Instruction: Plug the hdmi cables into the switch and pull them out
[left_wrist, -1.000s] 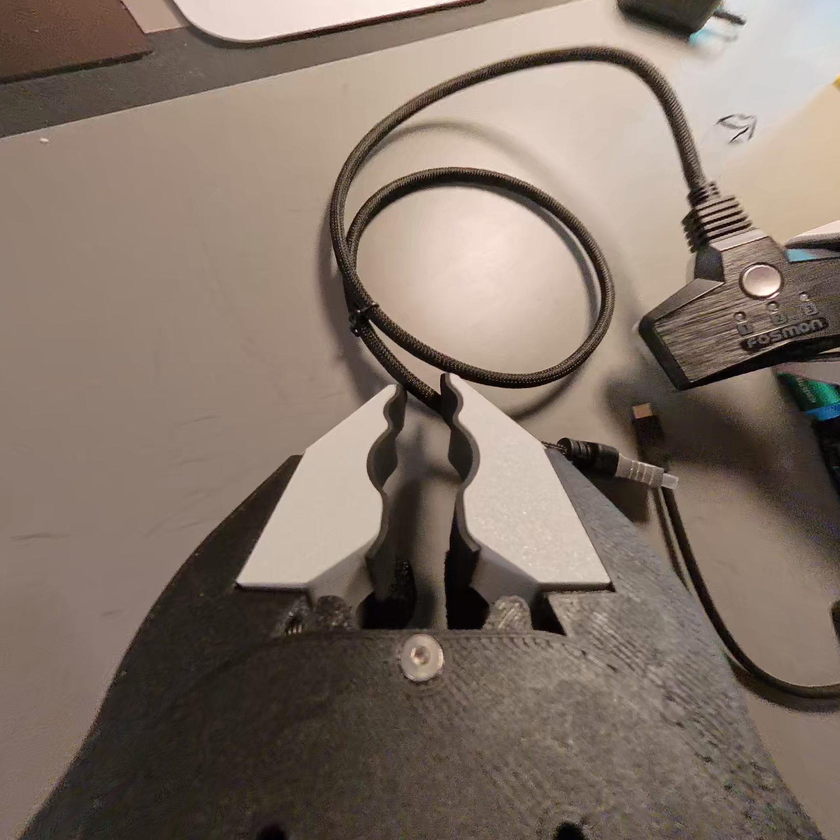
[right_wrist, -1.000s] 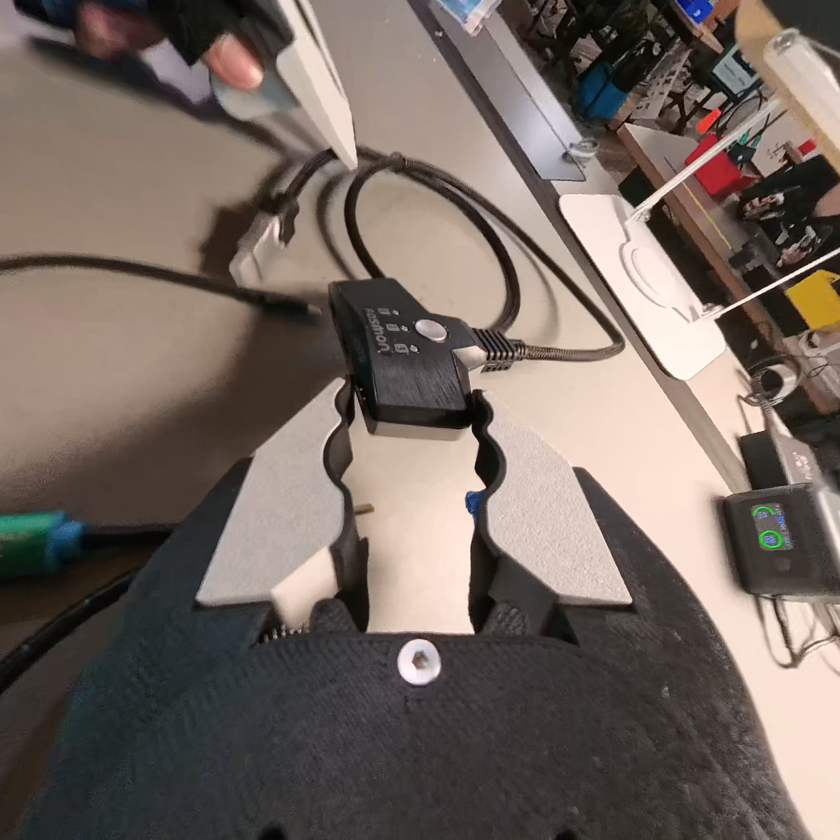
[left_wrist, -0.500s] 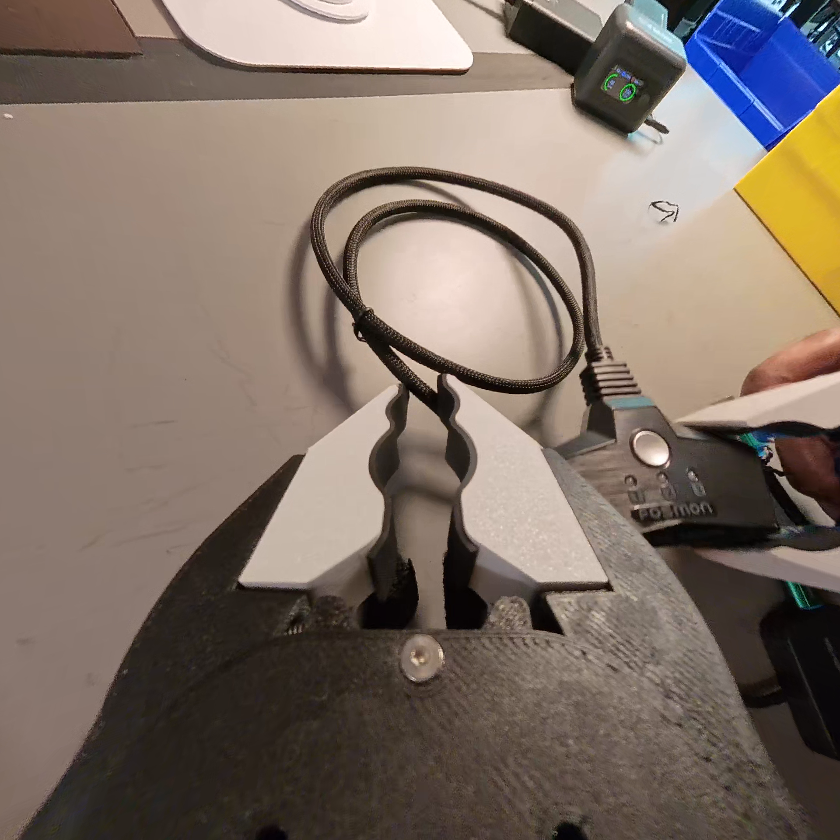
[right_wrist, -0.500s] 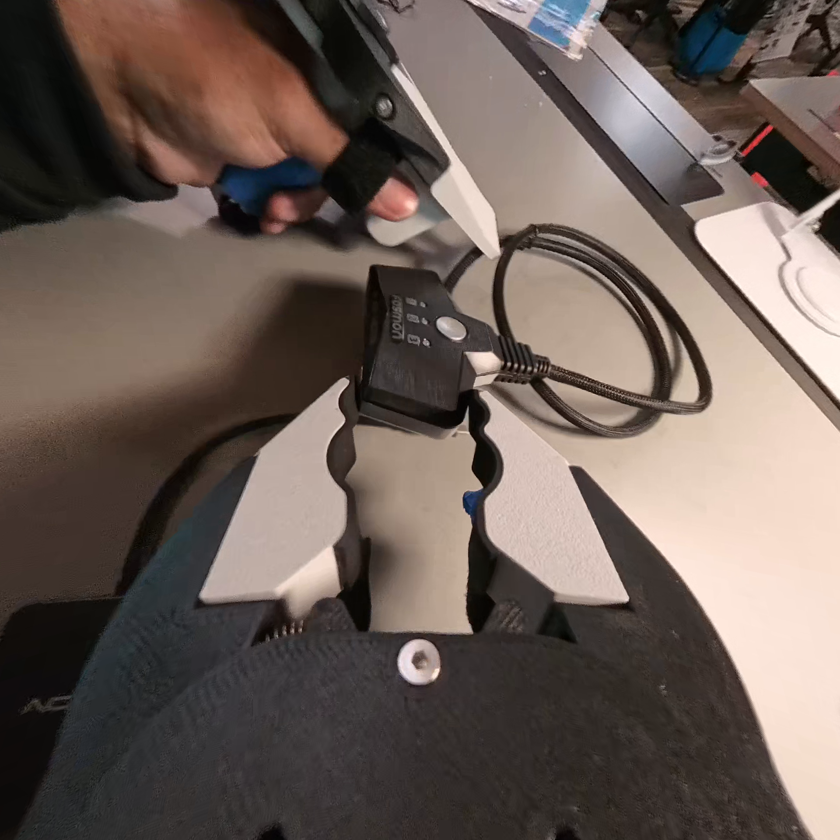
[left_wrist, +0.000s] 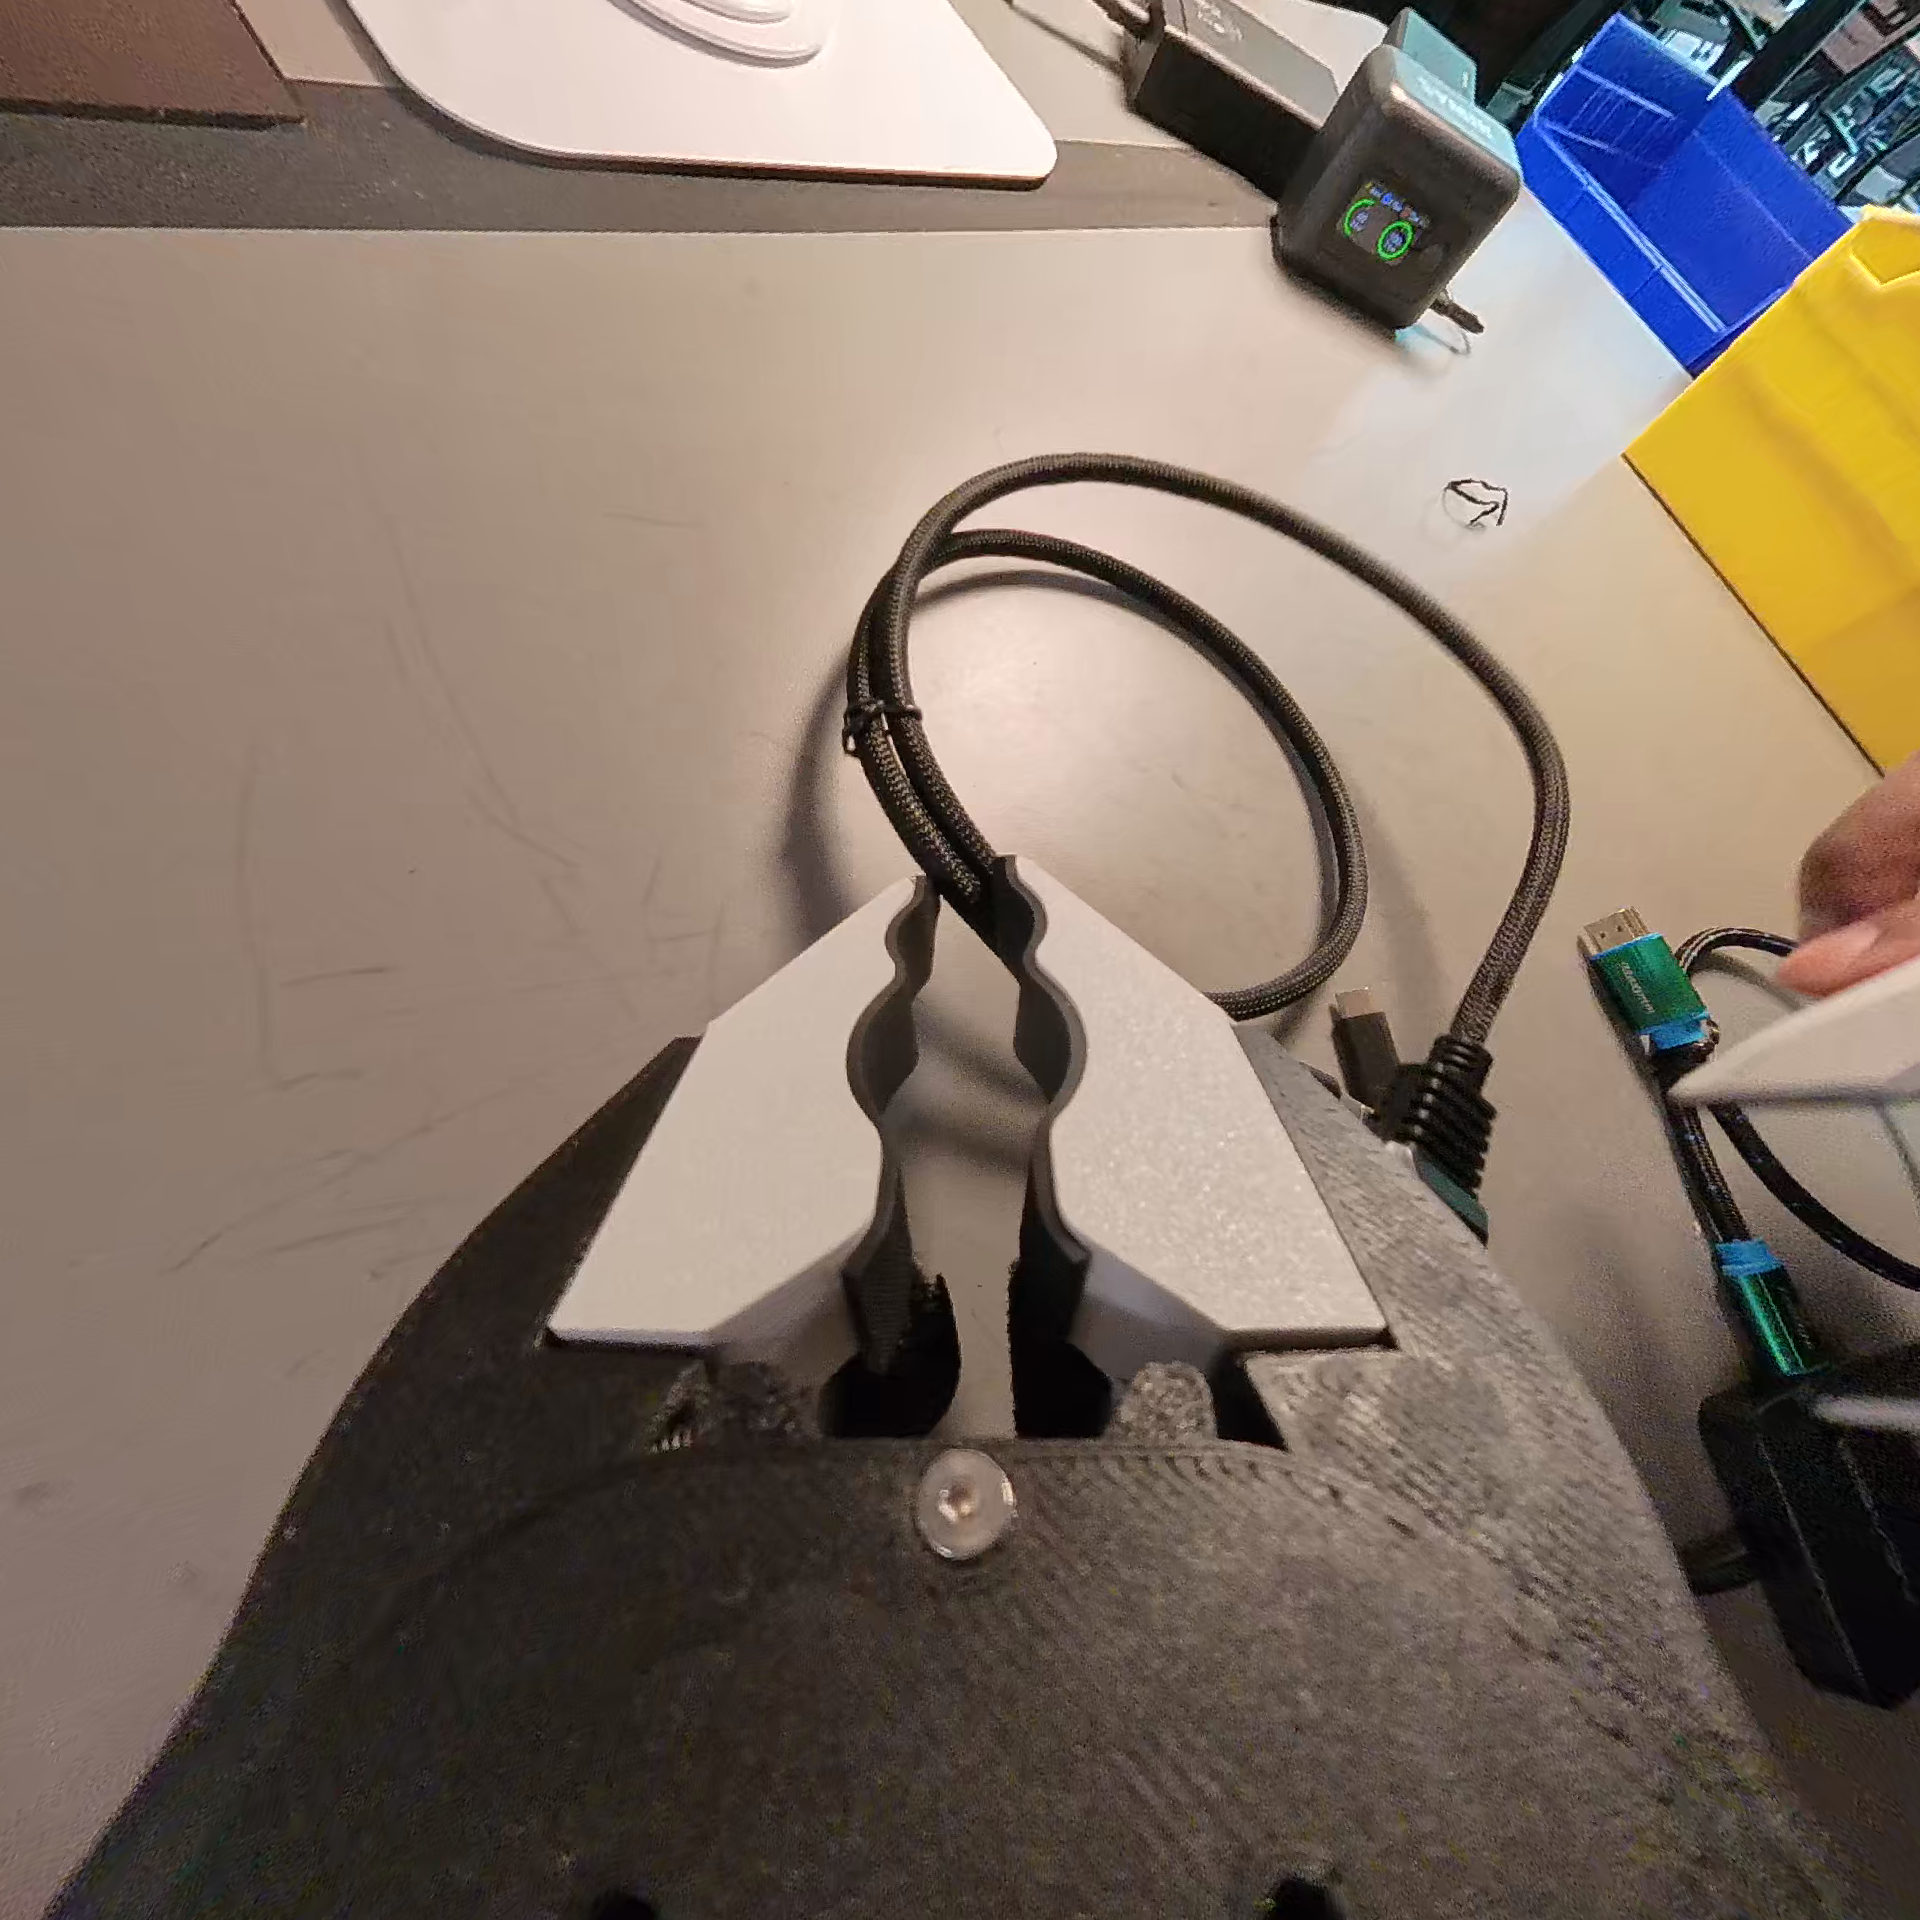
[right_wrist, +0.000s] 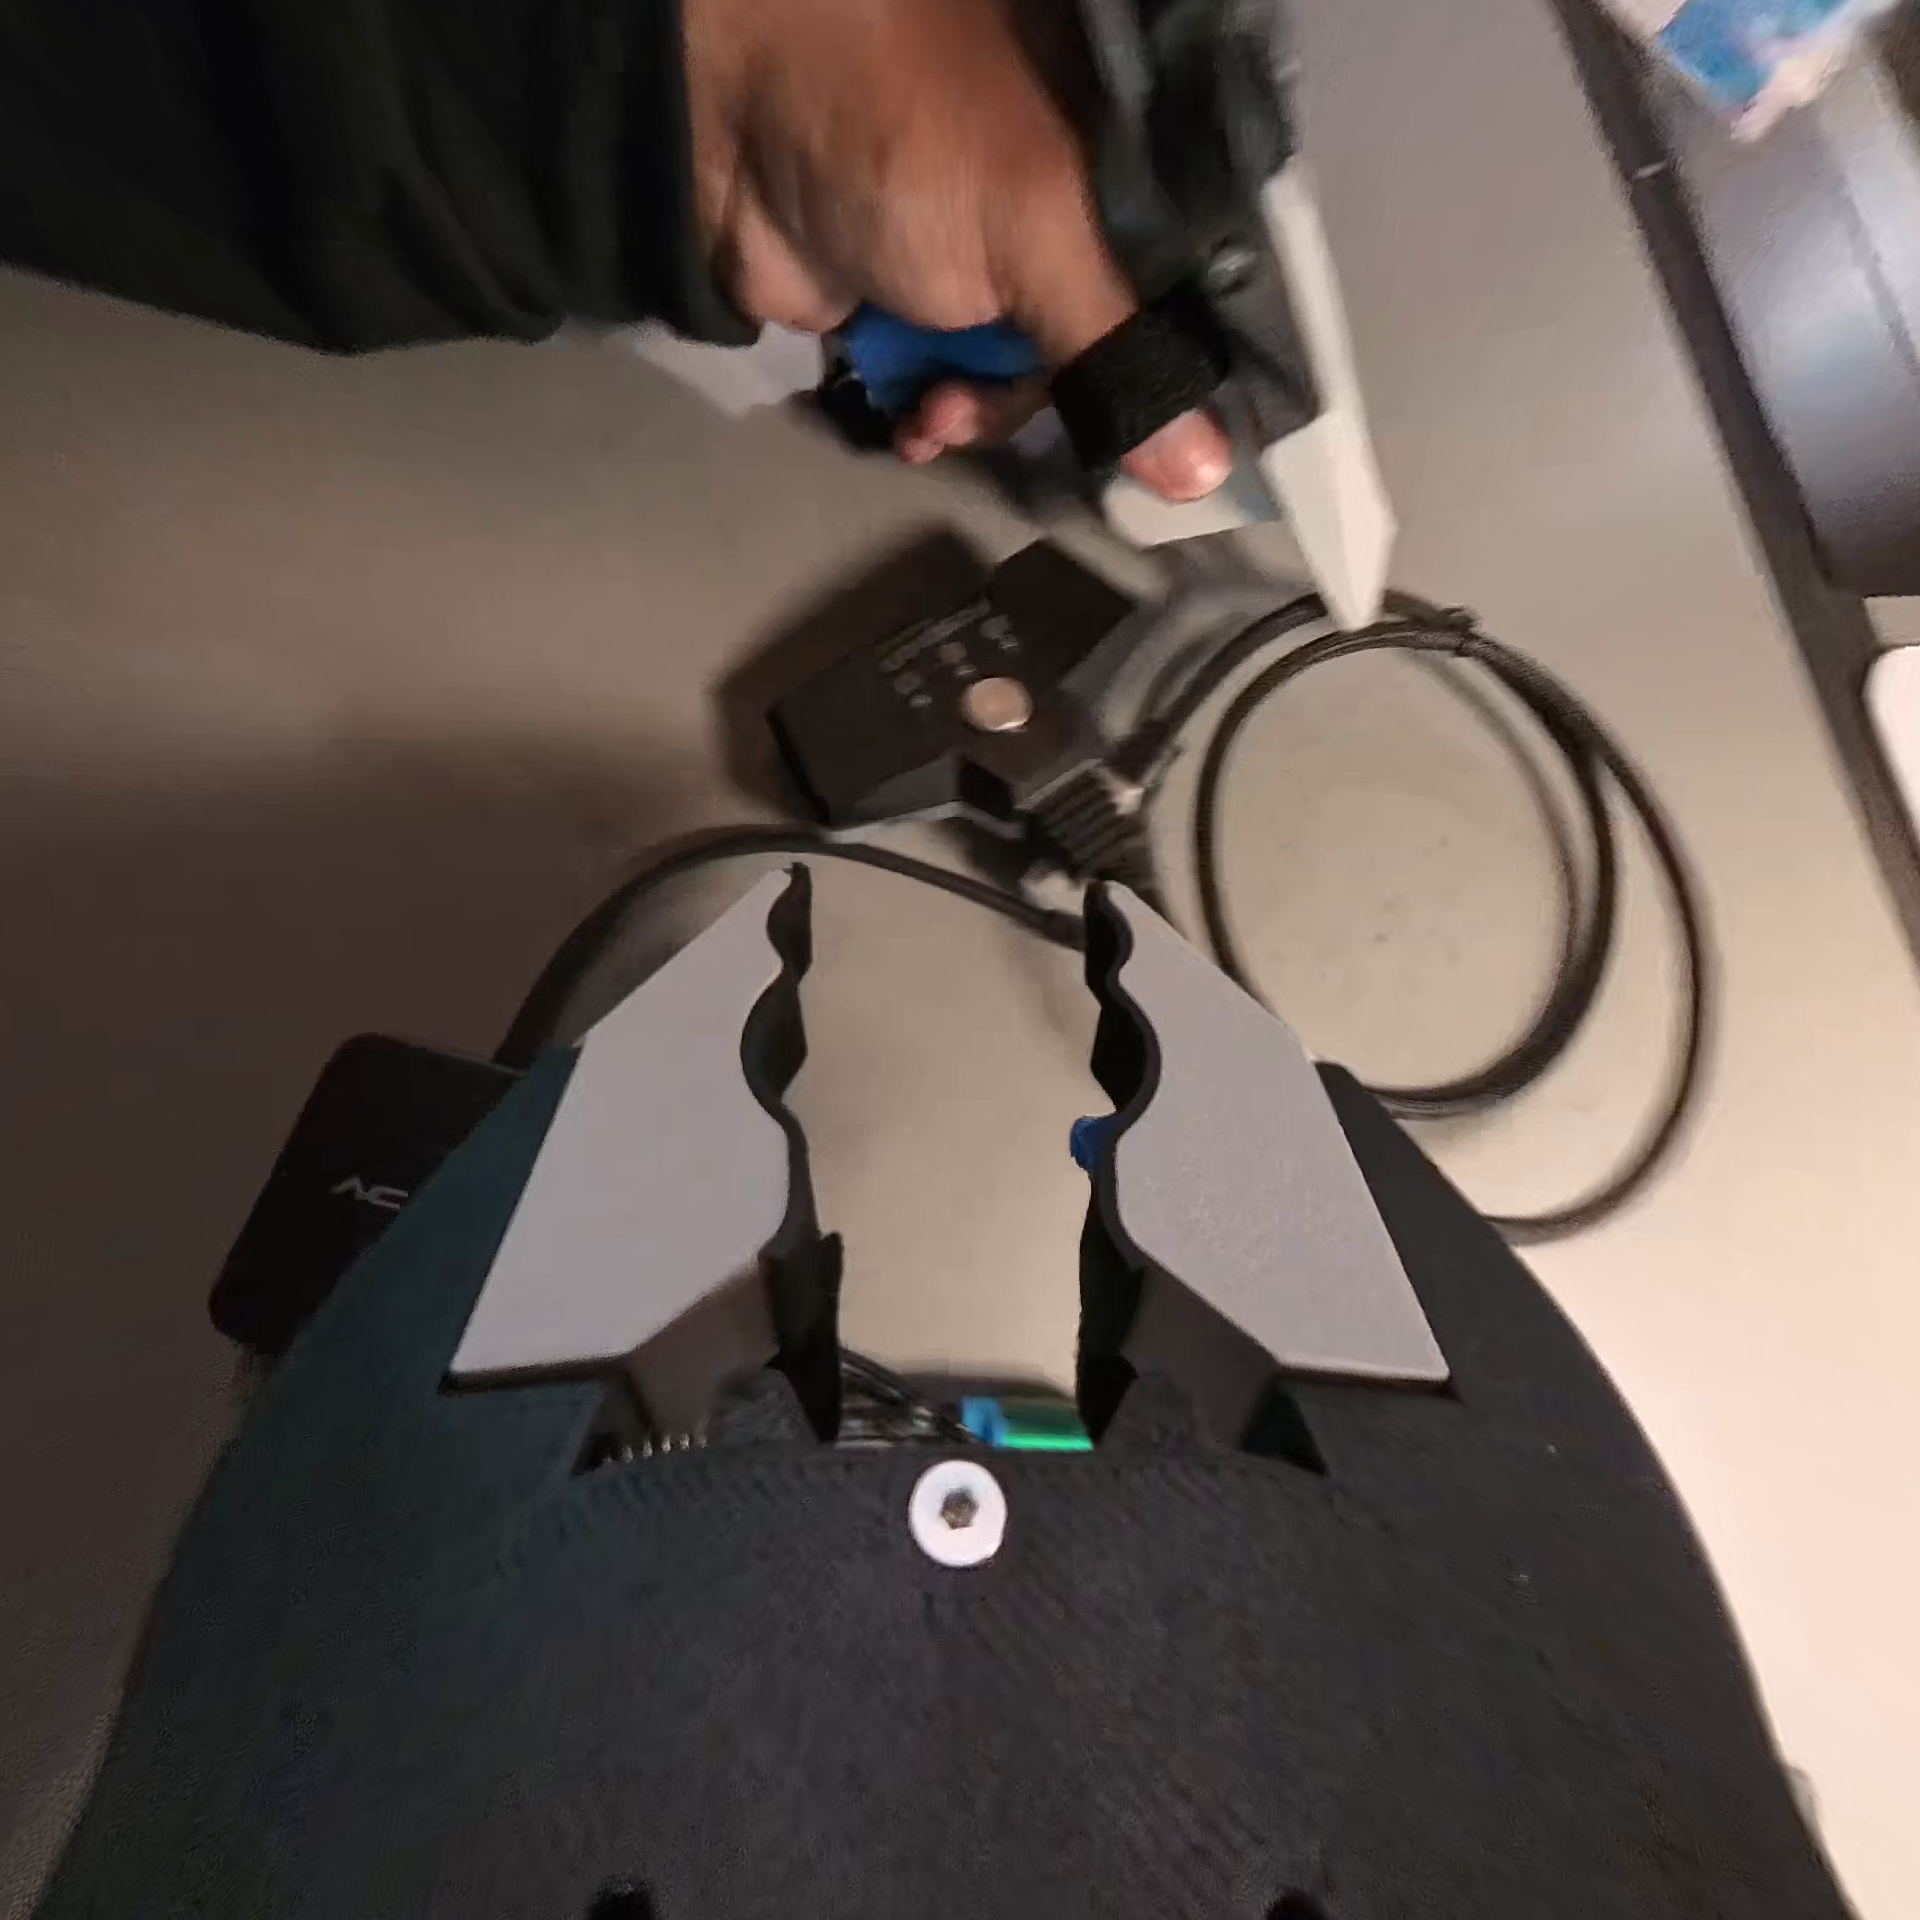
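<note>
Setup phase here, nothing plugged in yet. The left claw (left_wrist: 961, 899) is pinched narrow on the braided cable (left_wrist: 1299, 540) of the switch (right_wrist: 935, 696), gripping it right at the tips where the loop crosses. The right claw (right_wrist: 940, 914) stands wide and empty, with the switch lying flat on the counter (left_wrist: 416, 623) just ahead of it, apart from the tips. The switch's long axis runs slantwise ahead of the right claw, cable end towards its right, port end up and left. A green HDMI plug (left_wrist: 1642, 982) lies off to the right of the left claw, metal tip pointing away. Next, I'd say, the right claw must clamp the switch body squarely so a plug can be lined up with a port.
</note>
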